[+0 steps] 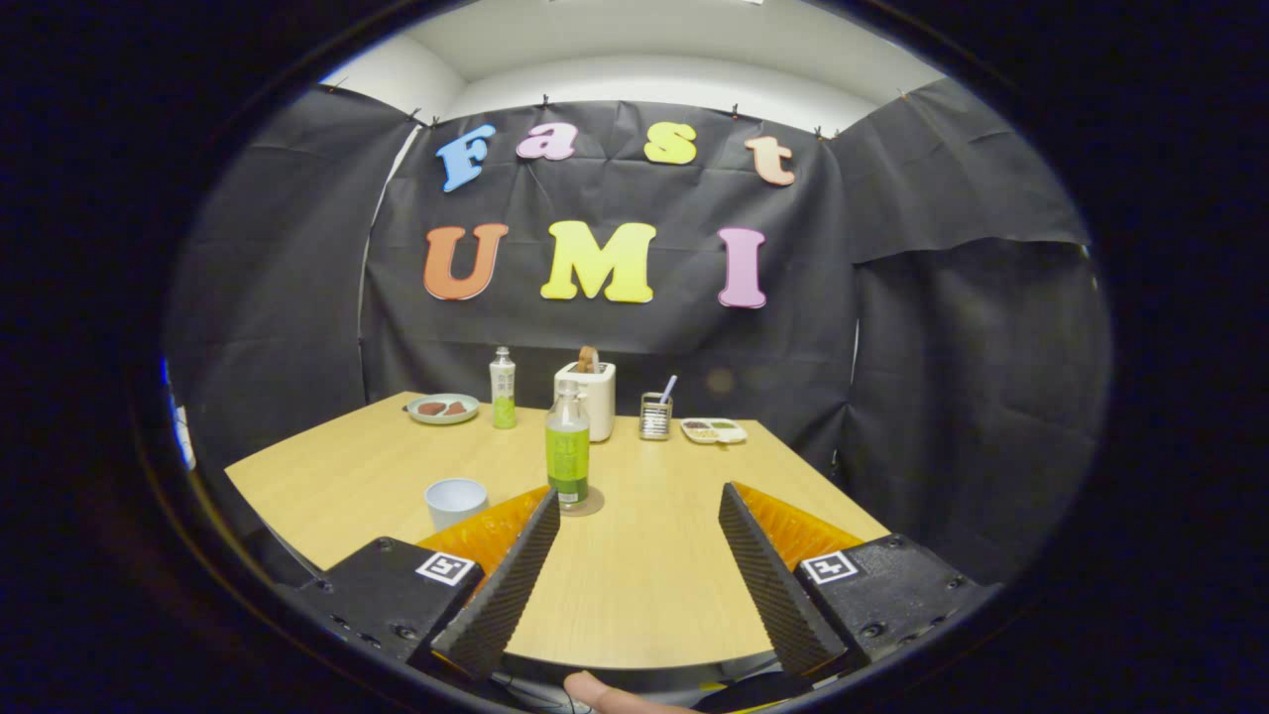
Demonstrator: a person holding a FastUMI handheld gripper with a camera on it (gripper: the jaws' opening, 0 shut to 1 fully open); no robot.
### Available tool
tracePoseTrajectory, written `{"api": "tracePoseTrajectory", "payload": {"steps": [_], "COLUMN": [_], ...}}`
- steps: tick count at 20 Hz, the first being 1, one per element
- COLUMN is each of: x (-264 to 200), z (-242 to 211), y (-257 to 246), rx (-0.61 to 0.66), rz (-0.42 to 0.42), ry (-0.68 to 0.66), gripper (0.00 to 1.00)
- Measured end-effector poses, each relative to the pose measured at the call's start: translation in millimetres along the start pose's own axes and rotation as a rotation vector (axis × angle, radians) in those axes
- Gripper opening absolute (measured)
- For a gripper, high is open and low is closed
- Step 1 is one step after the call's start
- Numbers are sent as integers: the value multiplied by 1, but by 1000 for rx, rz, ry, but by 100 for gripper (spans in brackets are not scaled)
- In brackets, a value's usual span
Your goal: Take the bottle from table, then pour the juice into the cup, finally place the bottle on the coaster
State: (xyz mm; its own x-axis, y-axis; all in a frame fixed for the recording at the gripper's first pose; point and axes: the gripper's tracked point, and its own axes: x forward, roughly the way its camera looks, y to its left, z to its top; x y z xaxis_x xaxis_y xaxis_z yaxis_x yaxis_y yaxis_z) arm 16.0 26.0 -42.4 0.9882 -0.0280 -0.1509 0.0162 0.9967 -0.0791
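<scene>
Wooden table [654, 585], black cloth wall [952, 397], white ceiling [674, 40].

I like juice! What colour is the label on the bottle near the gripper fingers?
Green. The bottle stands just beyond the open gripper, seen in the gripper view.

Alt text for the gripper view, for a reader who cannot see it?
The open gripper holds nothing above a wooden table; just ahead, a green juice bottle stands on a coaster, a pale cup beside it.

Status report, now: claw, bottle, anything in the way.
Claw open, holding nothing. Green bottle upright on the coaster, just ahead of the left finger. Cup beside it on the table. Nothing between the fingers.
</scene>
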Motion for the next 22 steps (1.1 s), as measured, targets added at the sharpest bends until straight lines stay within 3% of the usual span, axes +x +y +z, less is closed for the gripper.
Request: {"api": "tracePoseTrajectory", "payload": {"steps": [22], "x": [4], "z": [-7], "y": [-2], "rx": [38], "rz": [3], "ry": [0], "gripper": [100]}}
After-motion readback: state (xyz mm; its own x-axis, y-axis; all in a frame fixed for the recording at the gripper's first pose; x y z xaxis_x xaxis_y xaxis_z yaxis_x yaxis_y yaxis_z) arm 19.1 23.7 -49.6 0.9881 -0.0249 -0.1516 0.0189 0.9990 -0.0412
